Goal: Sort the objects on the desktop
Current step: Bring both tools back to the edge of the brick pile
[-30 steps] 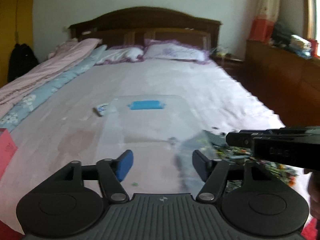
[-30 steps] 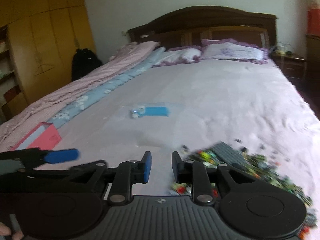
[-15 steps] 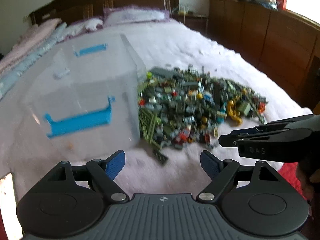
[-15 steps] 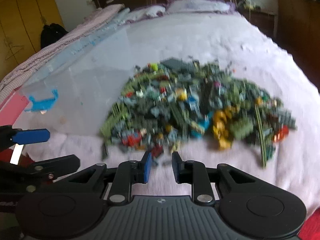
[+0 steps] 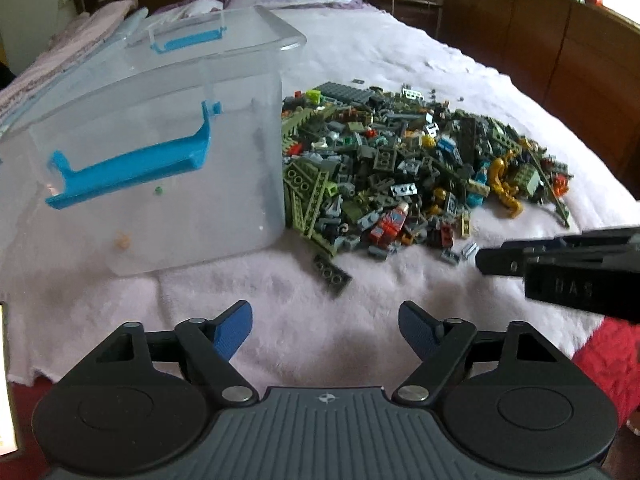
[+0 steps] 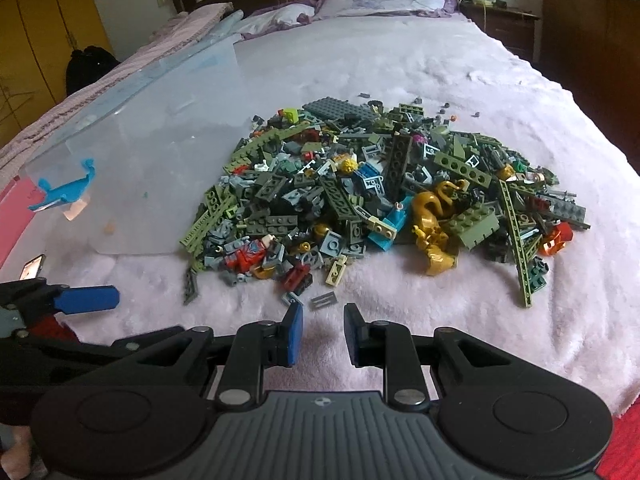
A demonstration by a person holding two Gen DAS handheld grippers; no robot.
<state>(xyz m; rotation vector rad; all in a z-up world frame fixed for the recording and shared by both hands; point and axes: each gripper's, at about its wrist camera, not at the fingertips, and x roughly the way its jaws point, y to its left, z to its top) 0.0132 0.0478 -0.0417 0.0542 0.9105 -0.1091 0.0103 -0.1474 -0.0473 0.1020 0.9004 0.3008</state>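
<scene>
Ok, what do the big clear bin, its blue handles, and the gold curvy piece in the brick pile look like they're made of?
The bin looks like translucent, slightly frosted plastic: the bedding shows through its walls. Its blue handles seem opaque moulded plastic with a matte finish. The gold piece appears to be hard plastic with a glossy, metallic-looking coat, since highlights glint on its curves; real metal can't be ruled out.

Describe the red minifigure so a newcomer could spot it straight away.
Start at the clear plastic storage bin with blue handles on the pink bedspread, then the heap of small building bricks beside it. The red minifigure lies at the heap's near edge, the only red-bodied figure there among grey and olive pieces.
</scene>
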